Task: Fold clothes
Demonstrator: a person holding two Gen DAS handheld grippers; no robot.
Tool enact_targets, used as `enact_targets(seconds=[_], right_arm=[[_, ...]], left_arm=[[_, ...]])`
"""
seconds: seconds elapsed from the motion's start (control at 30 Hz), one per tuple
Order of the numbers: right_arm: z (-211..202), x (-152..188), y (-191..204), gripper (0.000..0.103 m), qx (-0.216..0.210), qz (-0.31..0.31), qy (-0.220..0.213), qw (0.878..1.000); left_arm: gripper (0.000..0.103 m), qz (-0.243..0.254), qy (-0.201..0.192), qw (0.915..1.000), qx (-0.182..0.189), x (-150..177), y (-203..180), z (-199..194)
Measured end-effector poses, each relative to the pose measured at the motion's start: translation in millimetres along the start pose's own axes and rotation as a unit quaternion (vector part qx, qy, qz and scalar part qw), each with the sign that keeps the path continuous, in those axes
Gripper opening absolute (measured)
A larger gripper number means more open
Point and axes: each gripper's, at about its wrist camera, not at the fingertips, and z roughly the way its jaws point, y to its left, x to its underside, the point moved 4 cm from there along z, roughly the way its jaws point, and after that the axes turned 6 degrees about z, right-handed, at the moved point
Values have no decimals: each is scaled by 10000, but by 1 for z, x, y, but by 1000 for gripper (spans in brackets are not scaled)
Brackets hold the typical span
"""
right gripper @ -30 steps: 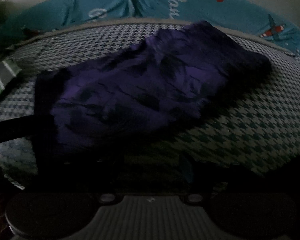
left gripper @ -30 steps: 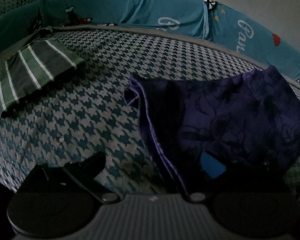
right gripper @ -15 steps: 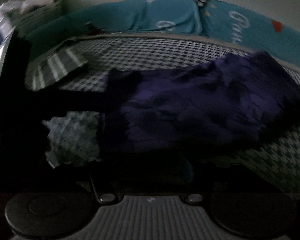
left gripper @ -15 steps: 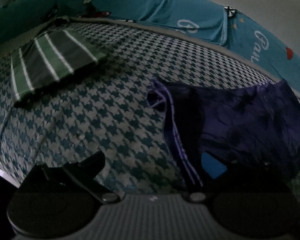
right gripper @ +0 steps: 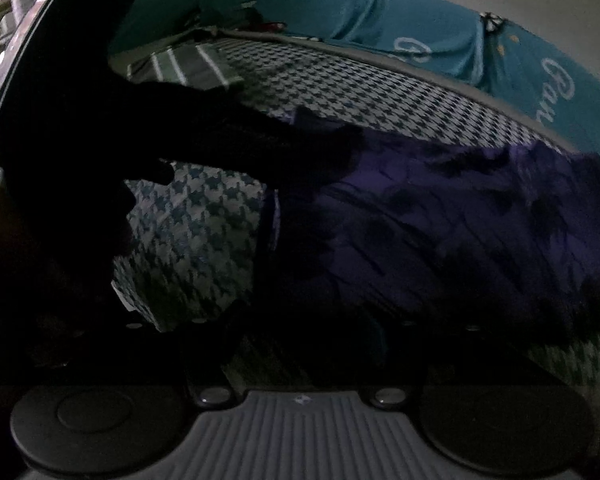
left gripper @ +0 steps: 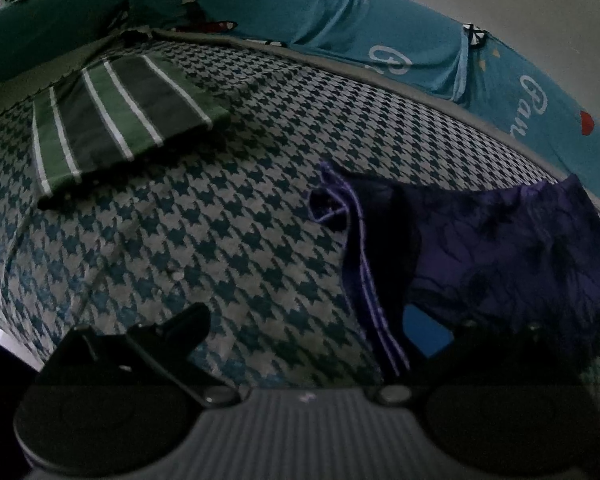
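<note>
1. Purple garment [left gripper: 500, 256] lay spread on the houndstooth bedcover [left gripper: 204, 240], its pale-edged hem running down the left side of the cloth and one corner curled over at the top.
2. Left gripper [left gripper: 316, 328] hung wide open just above the bed, jaws having just been opening; one finger stood over bare bedcover, the blue-padded one at the garment's hem, nothing pinched between them.
3. Right gripper [right gripper: 300, 332] was very dark in its own view. The jaws had just been opening a touch, yet whether the pads pressed on the purple cloth beneath them could not be told.
4. Striped green garment [left gripper: 116, 120] sat already folded further back near the teal bolster [left gripper: 340, 32], so this purple piece looked like the one being worked on.
5. Judging by the layout, the step in hand was taking a fresh hold on the near hem for another fold.
6. To do it well: slide the lower finger under the whole stacked edge, not just the top layer, and flatten that curled corner first.
7. Both grippers should lift together and level, or the slippery-looking cloth could sag and the crease go crooked.
8. Keep clear of the bedcover itself, as pinching it would drag everything.
</note>
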Motion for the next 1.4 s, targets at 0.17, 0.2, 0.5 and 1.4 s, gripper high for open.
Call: enact_targets(seconds=[0.17,0.2,0.5,1.4], right_arm=[[15,1,5,72,11,-142,275,9995],[16,0,5,72,24,-131,334,9994],[13,-15,-6,71,300,387,596,9970],[25,-39,-48,72,589,1047,1250,9849]], left_arm=[[103,-34,8,10000,-29,-1,2,1],[103,-41,9,10000,-35,-1,2,1],[103,-184,25,9998,-117,-5,7,3],[103,62,203,9996,-174,-10,-16,14]])
